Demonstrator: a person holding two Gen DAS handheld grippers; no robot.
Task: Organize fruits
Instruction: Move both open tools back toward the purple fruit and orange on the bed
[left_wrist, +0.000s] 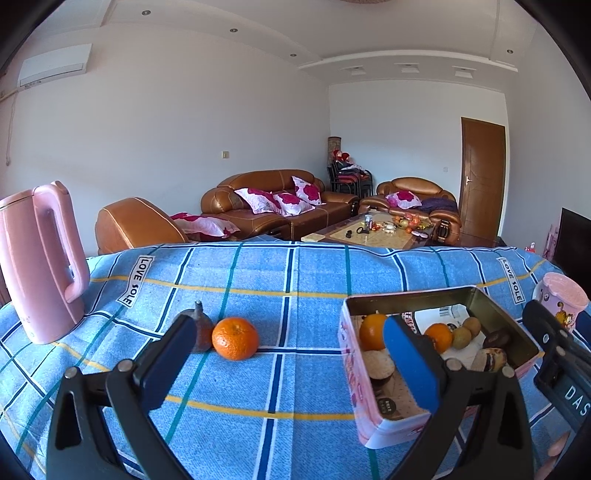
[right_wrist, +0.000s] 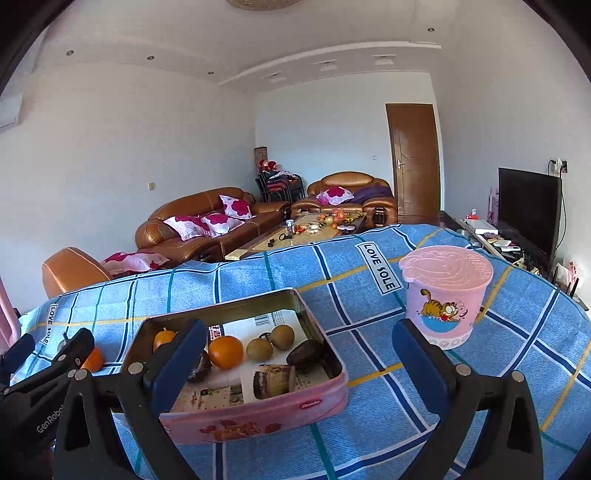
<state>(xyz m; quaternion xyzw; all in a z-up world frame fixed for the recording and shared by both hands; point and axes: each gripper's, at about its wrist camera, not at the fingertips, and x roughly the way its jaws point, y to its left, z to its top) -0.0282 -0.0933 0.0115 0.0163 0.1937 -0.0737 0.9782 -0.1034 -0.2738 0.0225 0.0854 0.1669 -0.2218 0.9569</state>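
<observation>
A pink tin box (left_wrist: 354, 387) (right_wrist: 258, 417) stands on the blue plaid tablecloth. It holds two oranges (right_wrist: 226, 352), two kiwis (right_wrist: 259, 349) and dark fruit (right_wrist: 306, 355). A loose orange (left_wrist: 235, 338) and a dark brownish fruit (left_wrist: 202, 325) lie on the cloth left of the box. My left gripper (left_wrist: 291, 350) is open and empty, above the cloth between the loose orange and the box. My right gripper (right_wrist: 299, 354) is open and empty, over the box's right end. The left gripper also shows in the right wrist view (right_wrist: 55, 365).
A pink kettle (left_wrist: 40, 262) stands at the table's left. A pink lidded cup with a cat picture (right_wrist: 445, 295) (left_wrist: 559, 299) stands right of the box. Beyond the table's far edge are sofas, a coffee table and a TV.
</observation>
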